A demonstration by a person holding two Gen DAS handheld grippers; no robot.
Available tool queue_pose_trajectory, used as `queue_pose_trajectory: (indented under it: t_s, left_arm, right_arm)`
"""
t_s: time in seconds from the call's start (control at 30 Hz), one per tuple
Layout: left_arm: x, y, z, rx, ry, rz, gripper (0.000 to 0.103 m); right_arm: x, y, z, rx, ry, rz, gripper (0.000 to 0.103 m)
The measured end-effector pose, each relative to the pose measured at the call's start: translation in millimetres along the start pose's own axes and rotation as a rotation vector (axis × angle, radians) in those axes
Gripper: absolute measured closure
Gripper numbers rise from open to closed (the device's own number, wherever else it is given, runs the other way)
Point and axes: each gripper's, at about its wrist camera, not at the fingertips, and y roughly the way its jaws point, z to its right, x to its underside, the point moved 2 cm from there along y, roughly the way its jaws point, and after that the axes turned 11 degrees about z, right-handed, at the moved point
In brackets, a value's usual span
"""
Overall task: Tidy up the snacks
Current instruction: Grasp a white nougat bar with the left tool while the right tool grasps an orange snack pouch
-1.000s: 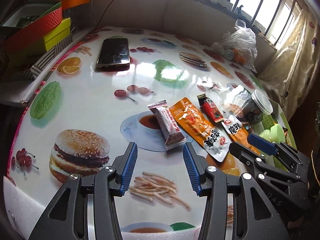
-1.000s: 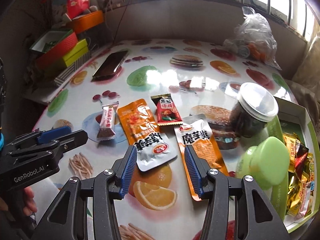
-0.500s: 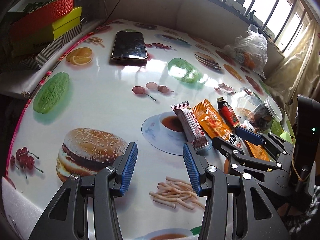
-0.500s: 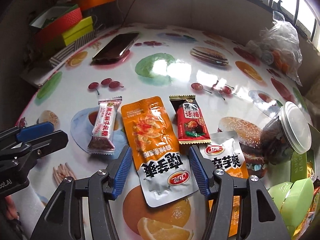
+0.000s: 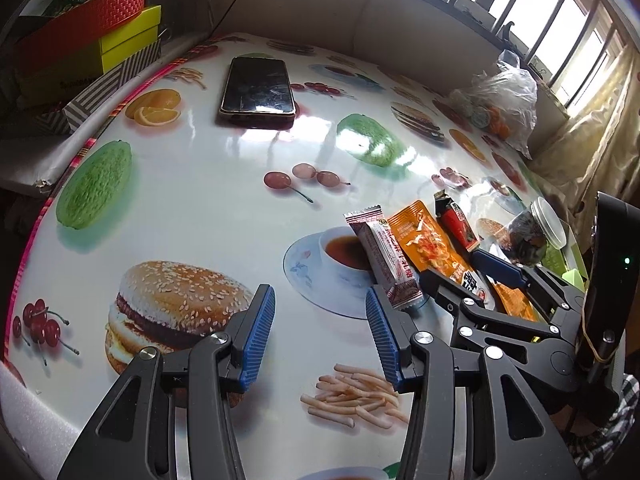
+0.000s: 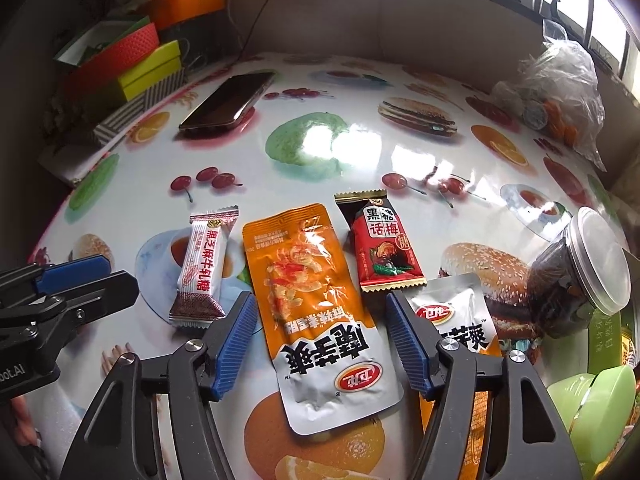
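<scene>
An orange-and-silver snack pouch point(image 6: 320, 312) lies flat on the food-print tablecloth, between the open jaws of my right gripper point(image 6: 322, 336), which straddles it low over the table. Left of it lies a white-and-maroon candy bar point(image 6: 204, 268), right of it a red plum candy packet point(image 6: 382, 248) and a second orange-and-silver pouch point(image 6: 460, 320), partly under my right finger. My left gripper point(image 5: 320, 340) is open and empty, just short of the candy bar point(image 5: 384, 258). The orange pouch point(image 5: 428, 240) shows there too.
A jar with a clear lid point(image 6: 576, 272) stands at the right, beside a green tray point(image 6: 604, 328) and pale green cups point(image 6: 592, 408). A phone point(image 5: 258, 90) lies at the back left, stacked boxes point(image 5: 92, 48) beyond it. A plastic bag point(image 6: 560, 96) sits at the back right.
My right gripper has moved forward and down, so the orange pouch now lies between its open jaws. My left gripper has drifted slightly back and left, still open.
</scene>
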Motion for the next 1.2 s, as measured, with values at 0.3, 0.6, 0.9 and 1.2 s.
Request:
queue_pose_trajectory:
  t_s: [0.3,0.6,0.9,1.2]
  left_arm:
    - [1.2,1.9,2.8,0.006,0.003,-0.007,0.054]
    - [-5.6,4.9,14.6,0.032,0.005,-0.006,0.054]
    - [-14.3,19.5,39.0,0.074,0.034,-0.021,0.054]
    - [-16.2,37.1,44.2,0.04,0.043,-0.043,0.054]
  right_arm:
    - [1.2,-6.1,2.5,0.005,0.022,0.011,0.063]
    - [5.1,-11.5,0.1,0.014,0.036,0.038,0.073]
    - [6.6,-19.1,1.5,0.02,0.055,0.06,0.081]
    - [9.7,-23.8,4.6,0.01,0.076,0.067,0.083]
